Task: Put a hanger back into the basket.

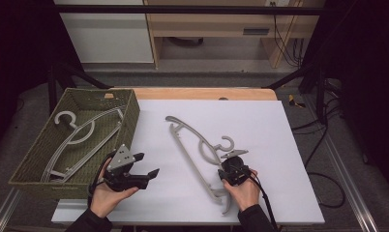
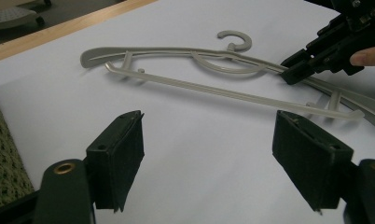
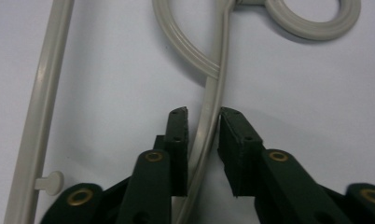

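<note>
No lettering, label, brand mark, number or sign can be read anywhere in these views: the white sheet (image 1: 260,145) covering the bench is blank, the grey hanger (image 1: 197,145) near its middle carries no visible marking, and the woven basket (image 1: 33,159) at the left edge bears no tag.

A woven green basket (image 1: 127,108) sits at the left edge of the white surface (image 1: 260,125). A second grey hanger (image 1: 79,137) lies inside it. Black cables (image 1: 323,140) trail over the floor at the right.
</note>
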Demonstrator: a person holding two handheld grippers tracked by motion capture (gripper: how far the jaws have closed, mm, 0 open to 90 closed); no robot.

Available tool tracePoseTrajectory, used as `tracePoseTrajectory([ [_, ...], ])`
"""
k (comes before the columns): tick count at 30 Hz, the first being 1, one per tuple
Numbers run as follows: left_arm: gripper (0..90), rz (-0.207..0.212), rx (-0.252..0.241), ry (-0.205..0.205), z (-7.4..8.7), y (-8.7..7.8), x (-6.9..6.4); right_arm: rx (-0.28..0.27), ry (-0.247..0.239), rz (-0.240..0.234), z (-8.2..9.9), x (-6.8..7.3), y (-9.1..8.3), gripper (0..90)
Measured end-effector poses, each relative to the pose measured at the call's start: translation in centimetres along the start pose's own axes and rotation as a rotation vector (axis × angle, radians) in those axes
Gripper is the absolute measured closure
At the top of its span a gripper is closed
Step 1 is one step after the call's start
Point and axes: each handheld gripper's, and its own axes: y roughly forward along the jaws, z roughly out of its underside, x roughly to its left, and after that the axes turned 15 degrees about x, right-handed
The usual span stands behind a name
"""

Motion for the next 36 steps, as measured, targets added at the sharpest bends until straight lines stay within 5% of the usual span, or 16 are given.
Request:
tracePoseTrajectory([
  [7,24.2,0.002,-0.008,0.000,0.0,-0.1,0.0,0.021,0.025,0.013,0.1,-0.5,-0.2,81.1],
  [16,23.8,0.000,-0.009,0.002,0.0,-0.1,0.0,0.033,-0.013,-0.051,0.2,-1.3,-0.4,77.9],
  [24,23.4,0.001,-0.004,0.007,-0.1,-0.1,-0.1,0.067,-0.050,0.037,-0.2,-0.4,-0.3,80.7],
  [27,23.2,0.000,-0.003,0.008,-0.1,-0.1,-0.1,0.084,-0.021,0.047,-0.4,-0.1,-0.4,81.7],
  [34,23.1,-0.003,-0.006,0.003,-0.1,-0.3,0.1,0.044,-0.029,0.033,-0.2,-0.9,-0.5,82.2],
  [36,23.1,-0.005,-0.009,0.004,-0.1,-0.4,0.1,0.027,-0.021,-0.014,-0.2,-1.2,-0.8,82.3],
])
